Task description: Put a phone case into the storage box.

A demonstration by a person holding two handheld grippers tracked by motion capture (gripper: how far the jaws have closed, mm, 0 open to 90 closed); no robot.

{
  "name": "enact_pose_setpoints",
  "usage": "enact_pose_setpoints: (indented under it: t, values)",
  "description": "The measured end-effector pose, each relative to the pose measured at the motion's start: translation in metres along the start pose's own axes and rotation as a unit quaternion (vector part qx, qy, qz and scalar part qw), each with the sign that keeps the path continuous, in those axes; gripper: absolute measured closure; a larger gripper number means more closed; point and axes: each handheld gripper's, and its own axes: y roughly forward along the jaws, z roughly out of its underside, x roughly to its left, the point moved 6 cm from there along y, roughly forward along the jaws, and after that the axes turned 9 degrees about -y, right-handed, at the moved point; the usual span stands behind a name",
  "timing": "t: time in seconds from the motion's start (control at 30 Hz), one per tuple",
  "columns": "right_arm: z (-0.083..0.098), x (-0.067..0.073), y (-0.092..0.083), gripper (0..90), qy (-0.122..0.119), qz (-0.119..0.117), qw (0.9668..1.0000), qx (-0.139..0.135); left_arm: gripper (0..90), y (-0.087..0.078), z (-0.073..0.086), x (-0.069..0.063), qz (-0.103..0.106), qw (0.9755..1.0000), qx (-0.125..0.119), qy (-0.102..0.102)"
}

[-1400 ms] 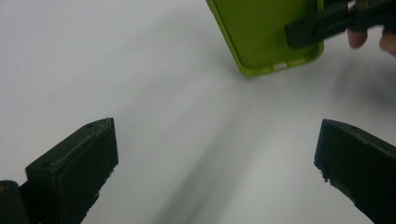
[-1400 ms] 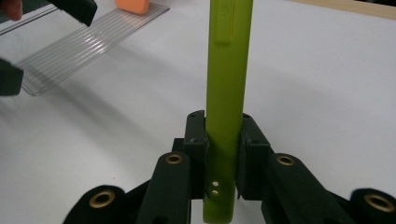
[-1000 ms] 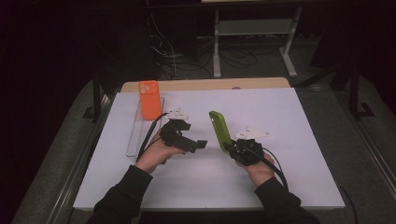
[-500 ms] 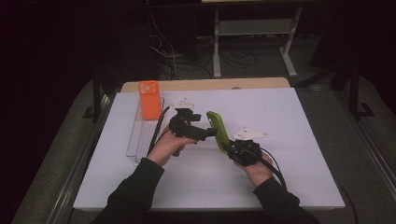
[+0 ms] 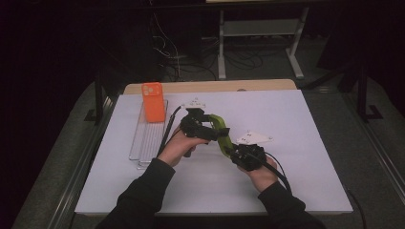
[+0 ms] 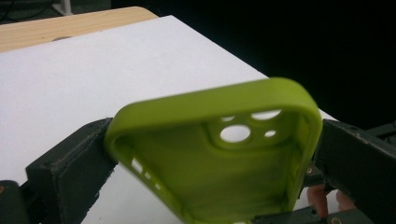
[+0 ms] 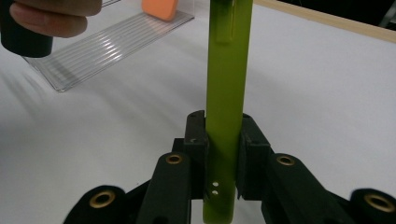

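Observation:
A lime-green phone case (image 5: 221,130) is held up on edge over the middle of the table. My right gripper (image 5: 236,150) is shut on its lower end, and the right gripper view shows the thin green edge (image 7: 229,70) clamped between the pads of that gripper (image 7: 223,135). My left gripper (image 5: 214,130) has come in from the left at the case's upper end. In the left gripper view the hollow inside of the case (image 6: 210,163) with its camera holes sits between the two jaws of this gripper (image 6: 215,154), and they rest against both long edges.
An orange phone (image 5: 154,101) leans at the far end of a clear ribbed tray (image 5: 148,138) left of the hands. The white table sheet (image 5: 310,167) has bare room to the right and front. A wooden edge (image 5: 215,87) runs along the back.
My left gripper has moved right, from beside the tray to the top of the green case, and now spans it. The right gripper has held the case in place.

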Motion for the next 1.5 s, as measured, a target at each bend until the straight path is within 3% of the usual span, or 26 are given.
enact_pose_setpoints:
  t: [0.1, 0.2, 0.37, 0.43, 0.67, 0.73, 0.83, 0.93, 1.07, 1.3, 1.37, 1.5]
  values:
    - [0.000, 0.001, 0.000, 75.7, 0.002, -0.001, 1.0000, 0.000, 0.0, 0.002, -0.001, -0.001, 0.003, 1.0000, -0.004, 0.001]
    - [0.000, 0.001, 0.001, 75.7, 0.001, -0.001, 1.0000, 0.000, 5.5, 0.002, -0.002, 0.000, -0.013, 0.9999, -0.009, 0.005]
    - [0.000, 0.000, 0.001, 75.7, 0.002, -0.001, 1.0000, -0.001, 9.4, 0.001, -0.003, 0.001, -0.005, 0.9998, -0.017, -0.001]
    - [0.001, -0.001, 0.002, 75.6, -0.007, 0.000, 1.0000, 0.000, 9.8, 0.001, -0.003, 0.000, -0.005, 0.9999, -0.016, 0.001]
    - [0.003, 0.003, 0.002, 75.4, 0.002, -0.003, 0.9999, 0.010, 11.5, 0.000, -0.002, -0.001, -0.003, 0.9999, -0.007, 0.014]
    - [0.003, 0.003, 0.003, 74.1, -0.003, -0.002, 0.9999, 0.014, 13.3, -0.002, -0.003, -0.003, 0.006, 0.9999, -0.012, 0.008]
    - [0.004, 0.004, 0.003, 66.0, -0.001, -0.008, 0.9999, 0.013, 14.4, -0.004, -0.003, -0.003, -0.011, 0.9995, -0.009, 0.028]
    - [0.003, 0.002, 0.000, 61.2, -0.008, -0.013, 0.9999, 0.005, 14.6, -0.005, -0.004, -0.002, -0.011, 0.9996, -0.009, 0.024]
    - [0.004, -0.003, -0.004, 46.8, -0.007, -0.021, 0.9997, 0.007, 14.6, -0.009, -0.006, 0.000, -0.021, 0.9993, -0.005, 0.030]
    - [0.016, -0.018, -0.008, 18.8, -0.010, -0.040, 0.9985, 0.036, 14.6, -0.021, -0.015, 0.003, -0.034, 0.9988, 0.001, 0.034]
    - [0.021, -0.019, -0.009, 12.7, -0.022, -0.044, 0.9978, 0.044, 14.6, -0.026, -0.018, 0.004, -0.042, 0.9985, 0.004, 0.035]
    - [0.034, -0.022, -0.011, 8.8, -0.042, -0.039, 0.9963, 0.064, 14.6, -0.037, -0.025, 0.007, -0.056, 0.9978, 0.006, 0.036]
